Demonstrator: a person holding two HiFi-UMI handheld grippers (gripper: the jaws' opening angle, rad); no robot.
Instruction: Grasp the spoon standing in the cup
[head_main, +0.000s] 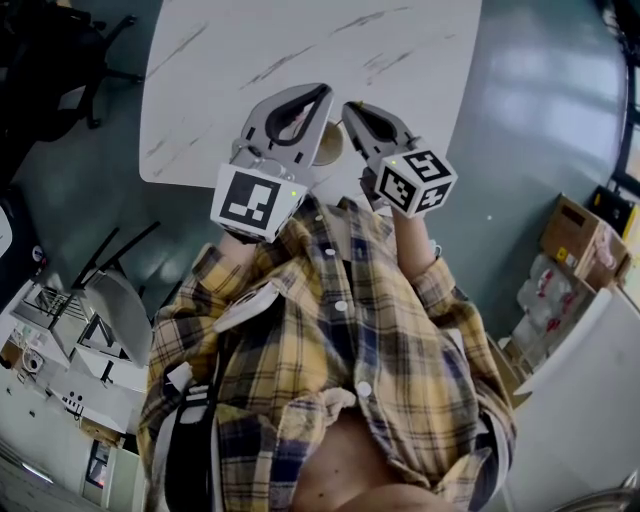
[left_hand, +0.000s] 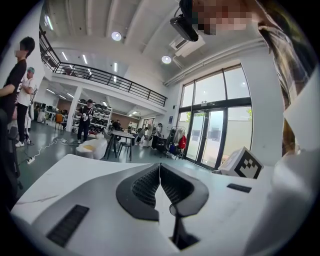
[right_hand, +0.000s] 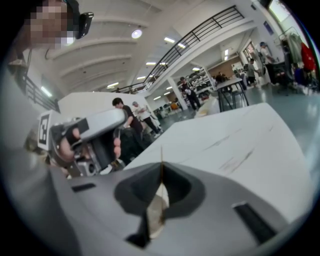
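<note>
1. A tall hall with a railed balcony and glass doors (left_hand: 215, 120) lies round me. People (left_hand: 85, 120) stand far off at 9 o'clock in my left gripper view.
2. A white table (head_main: 300, 40) with grey streaks fills the 12 o'clock part of the head view. My checked shirt (head_main: 330, 350) fills the lower half.
3. I hold both grippers up in front of my chest, over the table's near edge. They are side by side and near each other but apart.
4. My right gripper (right_hand: 161, 165) has its jaws together, clamped on the spoon (right_hand: 157, 210).
5. The spoon shows edge-on there. A thin wooden sliver sticks out past the tips toward 12 o'clock, and a pale wider part hangs in the gap behind the pads toward 6 o'clock.
6. In the head view my right gripper (head_main: 352, 106) points toward 11 o'clock. A tan rounded thing (head_main: 328, 145) sits just beside it at its 8 o'clock, between the two grippers. I cannot tell whether that is the spoon's wide end or the cup.
7. My left gripper (left_hand: 160, 167) has its jaws pressed tip to tip, with nothing between them. In the head view it (head_main: 318, 96) points toward 1 o'clock.
8. From the right gripper view, the left gripper, with my fingers (right_hand: 116, 148) round it, shows at 9 o'clock. The table stretches away at 2 o'clock.
</note>
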